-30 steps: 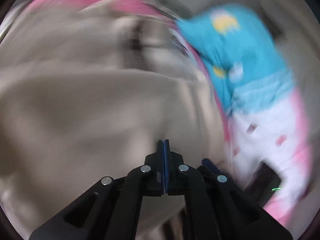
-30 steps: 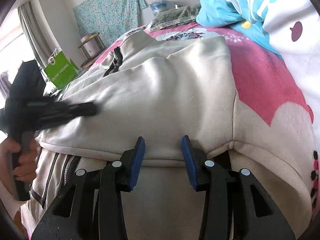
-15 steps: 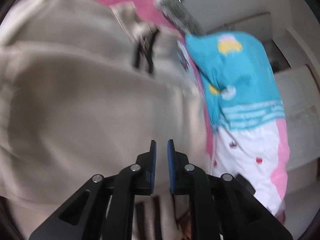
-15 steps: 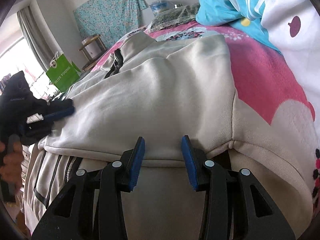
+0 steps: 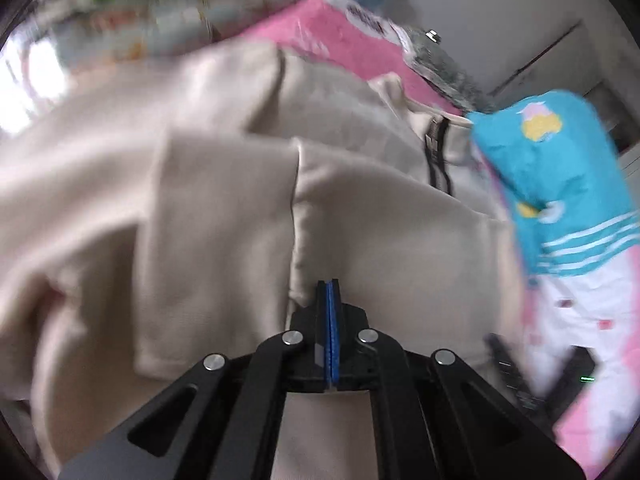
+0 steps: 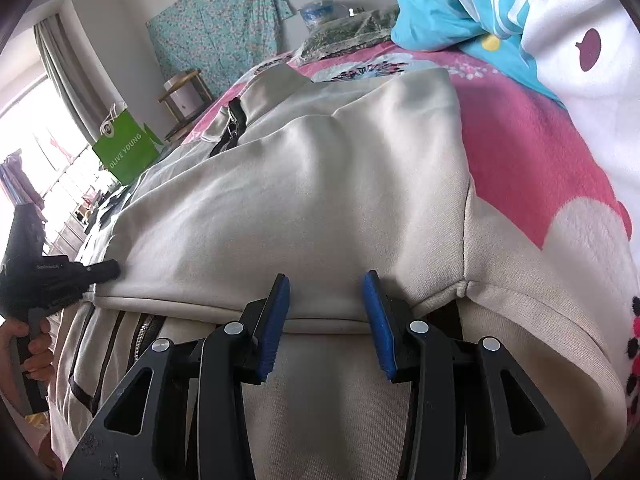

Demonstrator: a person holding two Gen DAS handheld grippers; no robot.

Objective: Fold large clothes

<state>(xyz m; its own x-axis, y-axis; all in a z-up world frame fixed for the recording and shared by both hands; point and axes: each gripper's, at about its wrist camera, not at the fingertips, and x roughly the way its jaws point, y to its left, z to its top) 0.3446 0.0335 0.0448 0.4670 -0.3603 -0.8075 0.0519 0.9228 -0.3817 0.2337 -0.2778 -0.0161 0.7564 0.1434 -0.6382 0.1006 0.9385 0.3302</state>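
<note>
Pads of our left gripper sit pressed flat together with no cloth between them, tip resting at the near end of a seam on the beige zip jacket, so that hand carries nothing. Our right gripper stands partly open, its blue pads straddling the folded edge of the same jacket near its right corner without pinching it, as far as we can tell. The jacket lies spread over the pink bedspread, zipper and collar at the far end, one panel already turned over the near half. To do this fold well, we judge that both grippers should bite the doubled edge at matching points, left and right, before any lift; a single-sided pull would likely skew the panel. We keep the cloth low and taut while carrying it toward the collar. The blue and white quilt crowds the far right, so we steer clear of it.
</note>
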